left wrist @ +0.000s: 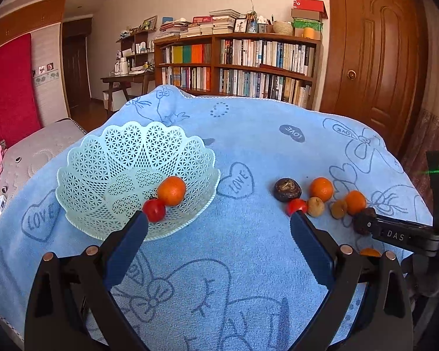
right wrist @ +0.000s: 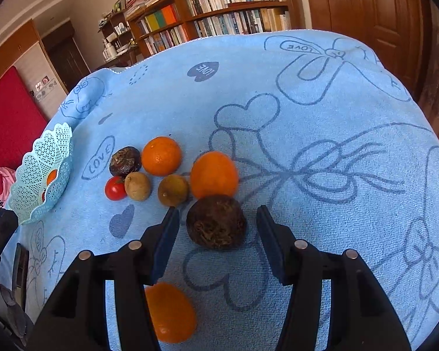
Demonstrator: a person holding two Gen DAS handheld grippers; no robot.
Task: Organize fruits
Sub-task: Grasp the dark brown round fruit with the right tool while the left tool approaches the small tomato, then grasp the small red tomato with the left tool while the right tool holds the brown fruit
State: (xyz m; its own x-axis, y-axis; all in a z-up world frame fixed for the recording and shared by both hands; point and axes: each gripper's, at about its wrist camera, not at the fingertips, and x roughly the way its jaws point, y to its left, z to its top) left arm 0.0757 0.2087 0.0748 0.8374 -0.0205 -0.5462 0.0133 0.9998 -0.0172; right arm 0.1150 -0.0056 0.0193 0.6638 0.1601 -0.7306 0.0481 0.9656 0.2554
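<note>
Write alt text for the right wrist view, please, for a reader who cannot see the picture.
An open right hand-held gripper straddles a dark brown fruit on a blue towel, without touching it. Behind lie two oranges, two small tan fruits, another dark fruit and a tomato; a third orange sits under the gripper. A pale lattice basket stands far left.

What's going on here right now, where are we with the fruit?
Fruit is being sorted into the pale green lattice plastic basket on the blue towel-covered table. The basket holds one orange and one small red tomato. The right gripper is open, its fingers straddling a dark brown wrinkled fruit but not closed on it. The left gripper is open and empty near the basket. More oranges, brownish fruits and a tomato wait on the towel.
</note>
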